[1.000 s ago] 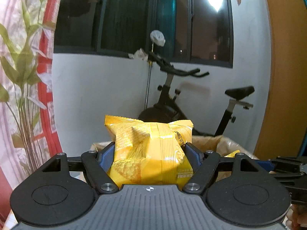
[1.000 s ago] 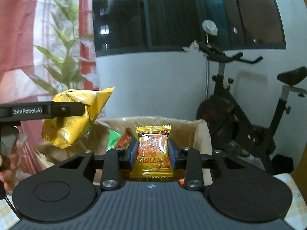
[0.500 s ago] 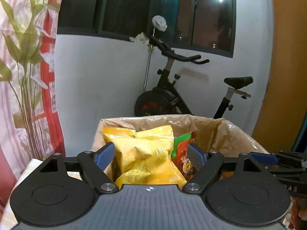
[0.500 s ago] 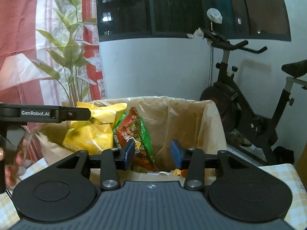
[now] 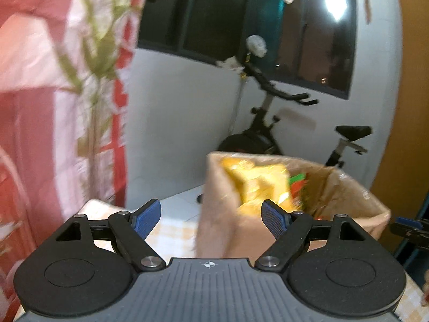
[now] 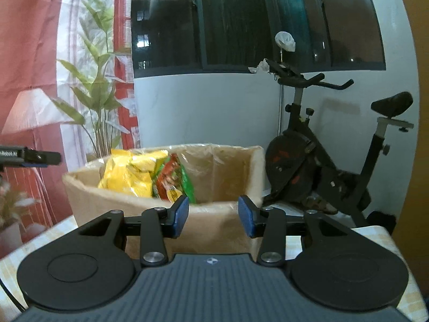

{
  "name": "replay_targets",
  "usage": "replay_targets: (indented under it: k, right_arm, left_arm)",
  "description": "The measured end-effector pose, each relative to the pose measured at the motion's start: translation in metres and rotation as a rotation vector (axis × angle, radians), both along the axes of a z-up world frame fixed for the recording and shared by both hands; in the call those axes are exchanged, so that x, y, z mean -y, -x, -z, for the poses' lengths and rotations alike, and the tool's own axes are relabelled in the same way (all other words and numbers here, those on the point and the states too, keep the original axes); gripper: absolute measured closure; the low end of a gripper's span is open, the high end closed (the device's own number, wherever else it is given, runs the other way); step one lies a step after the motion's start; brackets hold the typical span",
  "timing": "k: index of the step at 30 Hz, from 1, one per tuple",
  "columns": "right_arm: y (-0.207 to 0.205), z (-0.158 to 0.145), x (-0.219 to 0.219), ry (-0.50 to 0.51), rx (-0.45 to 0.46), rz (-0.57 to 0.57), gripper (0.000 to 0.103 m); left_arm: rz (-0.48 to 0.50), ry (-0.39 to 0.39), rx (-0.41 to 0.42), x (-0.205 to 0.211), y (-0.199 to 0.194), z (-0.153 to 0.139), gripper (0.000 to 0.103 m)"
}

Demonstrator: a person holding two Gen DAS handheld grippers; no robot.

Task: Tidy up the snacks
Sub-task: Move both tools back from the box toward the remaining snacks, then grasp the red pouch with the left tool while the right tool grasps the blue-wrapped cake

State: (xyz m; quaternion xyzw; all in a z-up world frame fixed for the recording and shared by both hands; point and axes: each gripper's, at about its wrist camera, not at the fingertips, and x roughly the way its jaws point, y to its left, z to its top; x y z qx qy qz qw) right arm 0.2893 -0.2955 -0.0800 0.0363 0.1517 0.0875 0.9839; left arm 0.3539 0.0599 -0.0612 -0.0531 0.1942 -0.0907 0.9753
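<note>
Blue-padded up close: found the left gripper (image 5: 211, 214) with fingers spread wide and the right gripper (image 6: 213, 213) at a middling gap, both just opened and empty. Feared a careless swing clipping the light cardboard box (image 6: 107, 201) on the counter (image 6: 370, 238), enough to skid it or tip it. Saw, deeper inside by its left wall, the yellow packets (image 6: 128, 171) and red-and-green packet (image 6: 174, 179) on end, long axes near upright, tops leaning left.
</note>
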Motion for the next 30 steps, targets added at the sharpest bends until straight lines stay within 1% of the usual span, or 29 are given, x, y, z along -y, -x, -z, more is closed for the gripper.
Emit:
replay_targets:
  k: [2, 6, 10, 13, 15, 17, 23, 26, 30]
  right_arm:
    - [0.004, 0.010, 0.008, 0.002, -0.035, 0.019, 0.056]
    - [0.006, 0.037, 0.019, 0.000, -0.120, 0.057, 0.056]
    - [0.002, 0.071, 0.018, 0.013, -0.213, 0.054, 0.056]
    - [-0.003, 0.095, 0.017, -0.001, -0.265, 0.045, 0.052]
    - [-0.006, 0.108, 0.016, 0.004, -0.280, 0.055, 0.044]
    - [-0.009, 0.120, 0.016, 0.004, -0.294, 0.064, 0.040]
    - [-0.017, 0.144, 0.015, -0.024, -0.348, 0.073, 0.040]
    - [-0.017, 0.149, 0.010, 0.013, -0.340, 0.077, 0.040]
    - [-0.011, 0.152, 0.014, -0.024, -0.334, 0.090, 0.040]
  left_arm:
    - [-0.020, 0.002, -0.035, -0.007, 0.001, 0.011, 0.019]
    - [-0.041, 0.011, -0.093, -0.012, 0.003, 0.032, 0.019]
    - [-0.048, 0.033, -0.154, -0.007, 0.003, 0.056, 0.019]
    - [-0.042, 0.029, -0.191, -0.001, 0.001, 0.072, 0.019]
    - [-0.032, 0.021, -0.212, 0.004, -0.001, 0.081, 0.019]
    - [-0.027, 0.015, -0.234, 0.007, -0.005, 0.089, 0.019]
    - [-0.027, 0.018, -0.283, 0.012, -0.007, 0.110, 0.019]
    - [-0.020, -0.001, -0.303, 0.016, -0.007, 0.118, 0.019]
    - [-0.011, -0.015, -0.330, 0.023, -0.006, 0.127, 0.019]
